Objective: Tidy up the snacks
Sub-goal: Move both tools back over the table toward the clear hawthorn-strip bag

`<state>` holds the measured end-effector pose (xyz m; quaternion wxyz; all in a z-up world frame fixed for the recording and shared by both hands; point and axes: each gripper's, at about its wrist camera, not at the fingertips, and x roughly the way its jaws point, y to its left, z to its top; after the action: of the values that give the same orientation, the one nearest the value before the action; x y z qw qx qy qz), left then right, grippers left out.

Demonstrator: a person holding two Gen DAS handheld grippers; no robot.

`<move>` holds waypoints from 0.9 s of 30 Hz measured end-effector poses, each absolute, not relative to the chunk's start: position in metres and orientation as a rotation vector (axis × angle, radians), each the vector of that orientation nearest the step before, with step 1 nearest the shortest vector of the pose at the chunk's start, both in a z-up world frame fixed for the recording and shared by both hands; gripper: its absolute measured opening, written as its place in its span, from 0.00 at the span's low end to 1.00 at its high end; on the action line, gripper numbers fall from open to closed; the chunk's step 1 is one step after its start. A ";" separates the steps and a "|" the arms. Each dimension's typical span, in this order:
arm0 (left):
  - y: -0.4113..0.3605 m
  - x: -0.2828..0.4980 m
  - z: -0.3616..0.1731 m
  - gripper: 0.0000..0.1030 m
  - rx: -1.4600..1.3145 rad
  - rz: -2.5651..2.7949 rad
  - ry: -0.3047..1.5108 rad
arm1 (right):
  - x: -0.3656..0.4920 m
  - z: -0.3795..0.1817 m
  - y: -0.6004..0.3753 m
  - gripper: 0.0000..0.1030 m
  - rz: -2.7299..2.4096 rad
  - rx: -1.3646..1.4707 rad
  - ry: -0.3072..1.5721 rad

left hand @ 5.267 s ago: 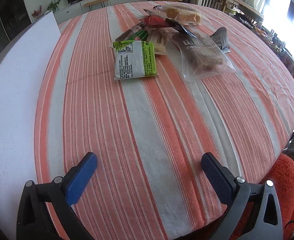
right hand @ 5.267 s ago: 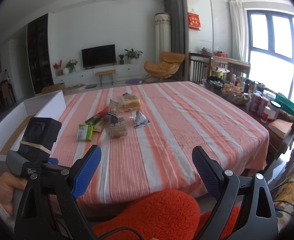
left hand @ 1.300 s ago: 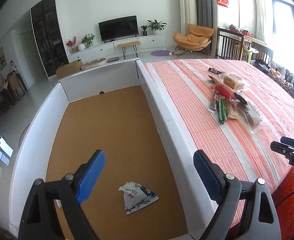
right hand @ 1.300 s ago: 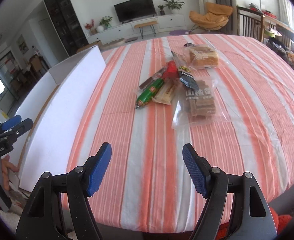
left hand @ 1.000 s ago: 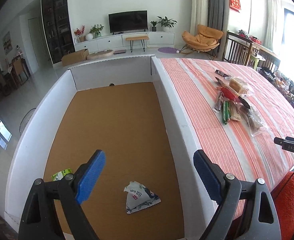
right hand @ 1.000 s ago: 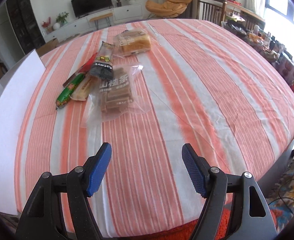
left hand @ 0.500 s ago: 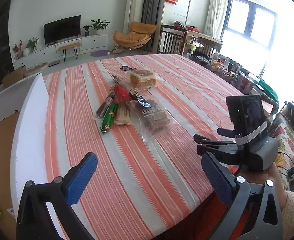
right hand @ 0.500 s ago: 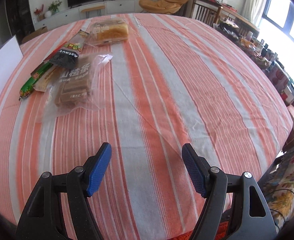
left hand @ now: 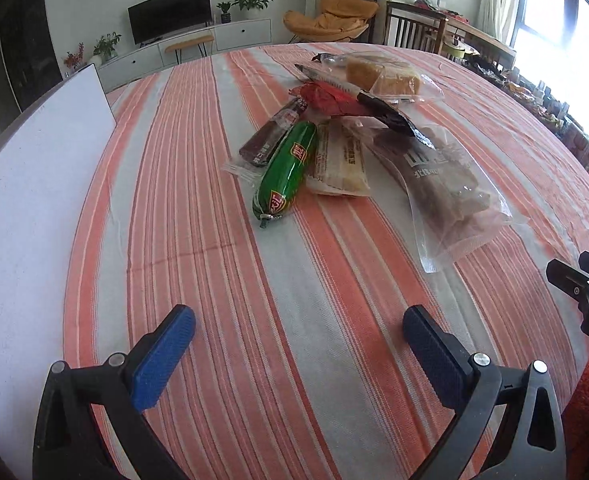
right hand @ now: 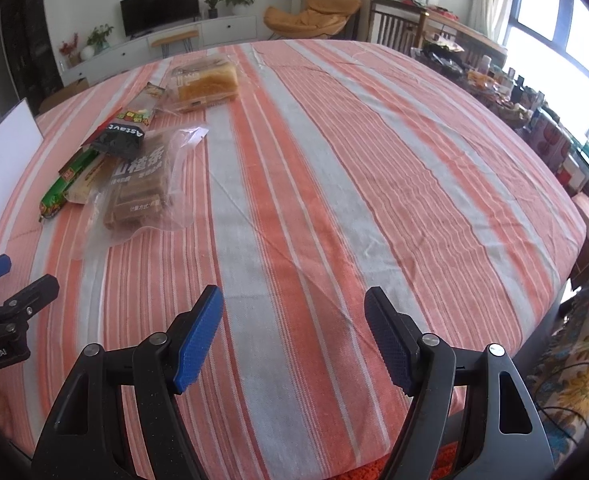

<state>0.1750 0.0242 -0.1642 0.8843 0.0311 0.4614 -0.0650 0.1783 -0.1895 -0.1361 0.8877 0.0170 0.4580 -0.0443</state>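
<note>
White box wall (left hand: 34, 208) cut off at the left edge, its inside hidden, red packet (left hand: 326, 100) partly under the black packet (left hand: 390, 116), right gripper (left hand: 586, 300) cropped at the frame edge (only its tips show), windowsill clutter (right hand: 534, 120) too small to tell

A: What do your claws look like?
B: Your left claw (left hand: 298, 338) and right claw (right hand: 294, 330) match: black triangular-cutout frames, silver screws, textured blue pads (right hand: 198, 338); white lettering marks the left one.

Green-white packet and grey pouch gone.
</note>
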 end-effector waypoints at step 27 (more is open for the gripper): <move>0.022 0.176 -0.167 1.00 0.067 -0.136 0.931 | 0.280 -0.130 -0.126 0.74 0.195 0.175 1.127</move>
<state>0.1759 0.0224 -0.1673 0.8907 0.0323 0.4486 -0.0657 0.2801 -0.1256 -0.1297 0.8373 0.0827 0.5325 0.0921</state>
